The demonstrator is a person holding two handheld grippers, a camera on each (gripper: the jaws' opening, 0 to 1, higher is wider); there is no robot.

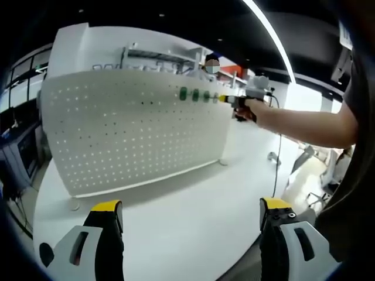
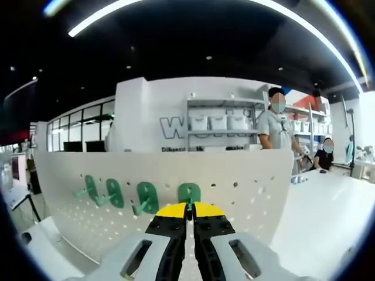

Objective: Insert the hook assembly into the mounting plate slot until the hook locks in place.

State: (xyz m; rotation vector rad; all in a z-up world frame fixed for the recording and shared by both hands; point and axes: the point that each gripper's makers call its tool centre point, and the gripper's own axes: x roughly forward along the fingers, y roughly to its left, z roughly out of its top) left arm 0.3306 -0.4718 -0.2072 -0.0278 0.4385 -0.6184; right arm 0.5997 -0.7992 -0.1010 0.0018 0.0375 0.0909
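Left tongs (image 1: 190, 213): in the left gripper view, jaws stand wide apart, yellow-tipped, holding nothing, low over the white table (image 1: 176, 228).
Pegboard (image 1: 129, 129): white perforated panel standing upright on the table on small feet, well beyond the left tongs.
Green hooks (image 1: 198, 95): a row of green pieces seated on the pegboard's upper right part.
Right tongs, far view (image 1: 224, 99): reach in from the right, yellow tip at the end of the green row, against the board.
Person's arm (image 1: 304, 126): bare forearm stretched from the right edge to the right tongs.
Right tongs, own view (image 2: 188, 212): in the right gripper view, jaws pressed together, a thin dark-green piece pinched between the yellow tips.
Hook in hand (image 2: 189, 194): green, right at the pegboard face (image 2: 246, 193), directly above the jaw tips; whether it is fully seated cannot be told.
Other hooks (image 2: 111, 193): three more green hooks on the board to the left, arms projecting.
Background: shelving with white bins (image 2: 218, 123); two people (image 2: 275, 129) behind the board.
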